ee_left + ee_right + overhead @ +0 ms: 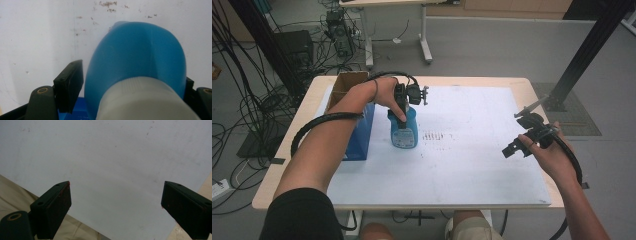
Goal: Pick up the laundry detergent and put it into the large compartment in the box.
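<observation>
A blue bottle [404, 134] with a white cap stands upright on the white board [472, 165], left of the middle. My left gripper [402, 119] comes down on it from above, with the hand behind it. In the left gripper view the blue bottle [135, 55] fills the space between the jaws of the left gripper [130, 83], and both black pads sit against its sides below the cap. My right gripper [517, 134] hovers over the board's right edge. Seen from its own camera, the right gripper [115, 205] is open, with bare board between the jaws.
An open brown cardboard box [348, 84] sits at the board's far left corner, with a blue box [361, 131] in front of it, just left of the bottle. Faint dark marks [437, 136] dot the board's middle. The wooden table edge [542, 115] runs behind the right hand.
</observation>
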